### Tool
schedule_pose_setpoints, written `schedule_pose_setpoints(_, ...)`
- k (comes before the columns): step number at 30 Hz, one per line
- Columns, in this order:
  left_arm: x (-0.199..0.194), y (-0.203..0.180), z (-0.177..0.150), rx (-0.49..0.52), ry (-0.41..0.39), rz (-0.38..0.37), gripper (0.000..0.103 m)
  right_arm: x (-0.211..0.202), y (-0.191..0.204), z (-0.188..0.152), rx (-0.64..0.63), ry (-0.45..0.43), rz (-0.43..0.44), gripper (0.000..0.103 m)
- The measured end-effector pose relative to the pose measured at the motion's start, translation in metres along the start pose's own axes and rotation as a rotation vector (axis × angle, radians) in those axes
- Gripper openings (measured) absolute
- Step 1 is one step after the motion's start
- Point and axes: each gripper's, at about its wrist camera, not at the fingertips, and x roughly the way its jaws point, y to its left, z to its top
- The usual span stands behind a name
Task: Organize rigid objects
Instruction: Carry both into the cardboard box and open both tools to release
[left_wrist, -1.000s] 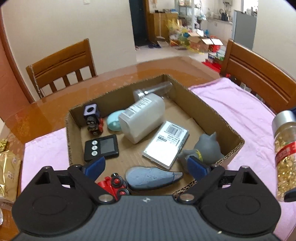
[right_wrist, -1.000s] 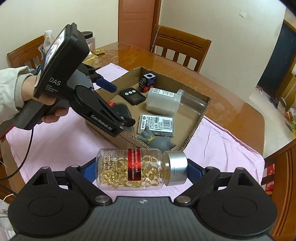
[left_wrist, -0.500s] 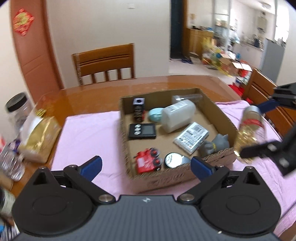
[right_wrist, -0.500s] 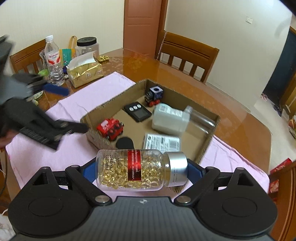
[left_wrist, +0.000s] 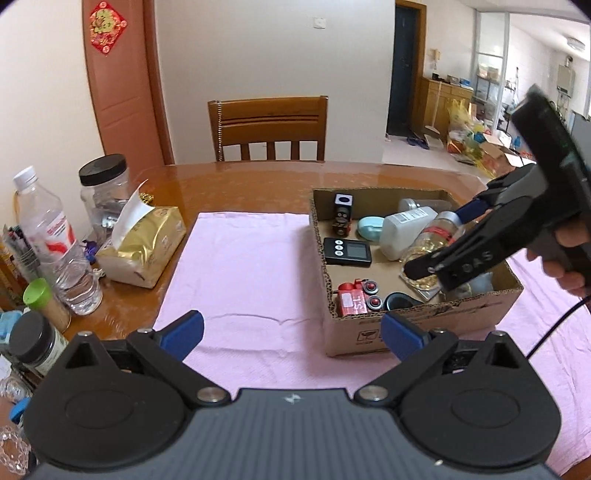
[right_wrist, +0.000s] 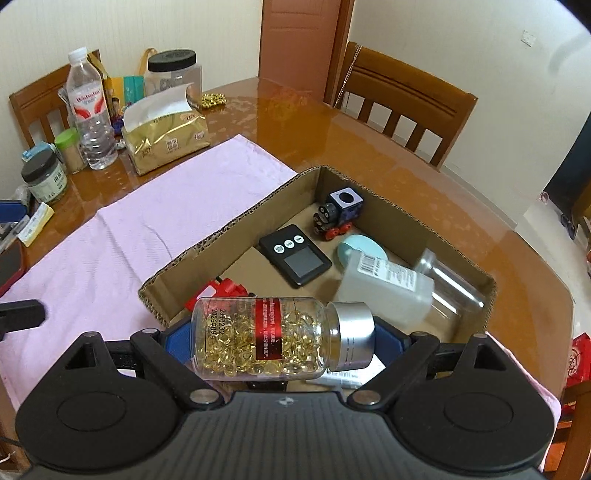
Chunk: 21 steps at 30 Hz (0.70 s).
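Right wrist cam: right claw (right_wrist: 284, 338) squeezes pill bottle (right_wrist: 266, 338), date 2026, above box (right_wrist: 207, 247) rim at 6 o'clock. Left claw (left_wrist: 291, 332) wide apart, pink cloth (left_wrist: 240, 266) free.

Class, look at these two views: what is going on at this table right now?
A person is sorting loose items into a cardboard box on a pink cloth. The right tongs grip a capsule bottle lying sideways, held over the box near its front edge. The left tongs are open and empty, off to the box's left. A red toy and timer already lie inside.
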Motion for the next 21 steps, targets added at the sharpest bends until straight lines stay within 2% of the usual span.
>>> schedule_pose_setpoints(2, -0.001, 0.002, 0.0, -0.003, 0.0, 0.003, 0.101, 0.007, 0.001, 0.005, 0.011, 0.007, -0.021, 0.095)
schedule_pose_setpoints(5, -0.001, 0.003, -0.001, 0.0, 0.0, 0.009, 0.101, 0.009, 0.001, 0.009, 0.025, 0.0, -0.037, 0.103)
schedule_pose_setpoints(11, -0.005, 0.001, 0.002, 0.006, -0.02, 0.006, 0.101, -0.005, -0.004, 0.014, 0.073, -0.033, -0.066, 0.103)
schedule_pose_setpoints(21, -0.009, -0.011, 0.022, 0.025, -0.014, 0.0, 0.101, -0.045, -0.01, -0.004, 0.234, 0.024, -0.141, 0.103)
